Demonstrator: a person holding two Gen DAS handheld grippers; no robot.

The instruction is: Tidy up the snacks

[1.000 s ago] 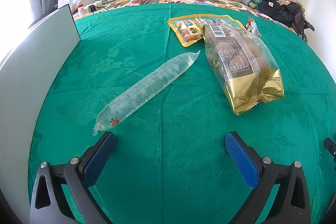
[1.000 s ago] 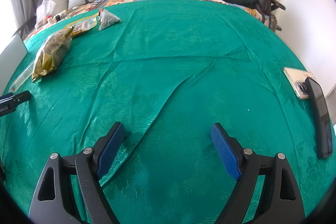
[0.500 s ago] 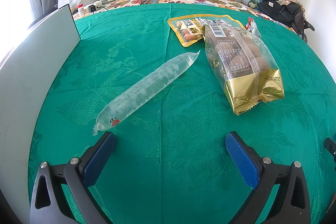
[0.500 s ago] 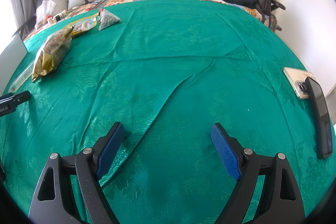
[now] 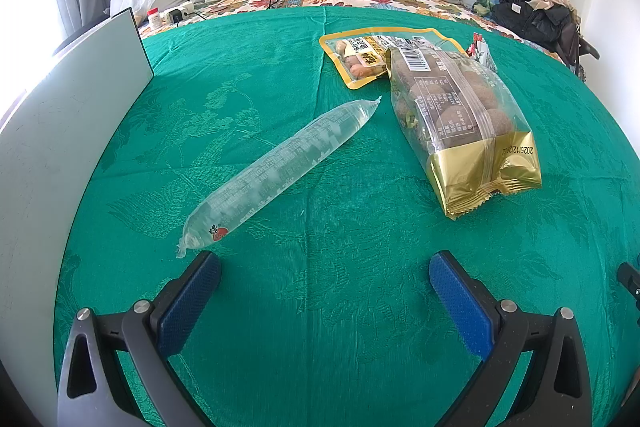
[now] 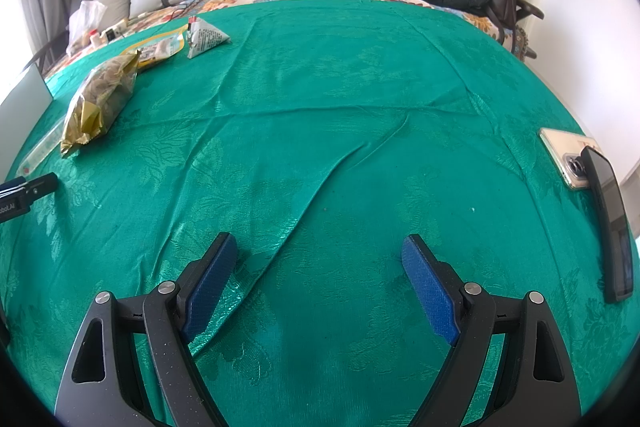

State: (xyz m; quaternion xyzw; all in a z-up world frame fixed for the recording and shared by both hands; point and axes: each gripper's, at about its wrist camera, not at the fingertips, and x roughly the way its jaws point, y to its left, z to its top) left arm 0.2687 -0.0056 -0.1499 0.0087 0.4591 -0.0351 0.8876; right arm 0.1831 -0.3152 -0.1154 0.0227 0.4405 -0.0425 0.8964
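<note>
**Both grippers wide over the green cloth, snacks untouched**

Left wrist view: we see our left gripper (image 5: 325, 267) spread wide over the green cloth (image 5: 320, 307), with nothing between its blue pads (image 5: 192, 301). At about 11 o'clock from the gap lies a long clear tube pack (image 5: 280, 171), running diagonally, its near end just beside the left pad's tip; we cannot tell whether they touch. At 1 o'clock lies a gold-ended bag of round snacks (image 5: 464, 123), its far end overlapping a yellow-edged pouch (image 5: 356, 55). A small red-and-white packet (image 5: 482, 51) peeks out behind the bag. A white board (image 5: 60, 147) stands along the left, at 9 o'clock.

Right wrist view: our right gripper (image 6: 318, 251) also stands wide and empty above a fold in the cloth. The snacks sit well apart at 10 to 11 o'clock: the gold bag (image 6: 100, 99), the pouch (image 6: 160, 49), a pyramid-shaped packet (image 6: 206, 37). At 3 o'clock two phones (image 6: 608, 219) lie at the cloth's edge, touching.
</note>
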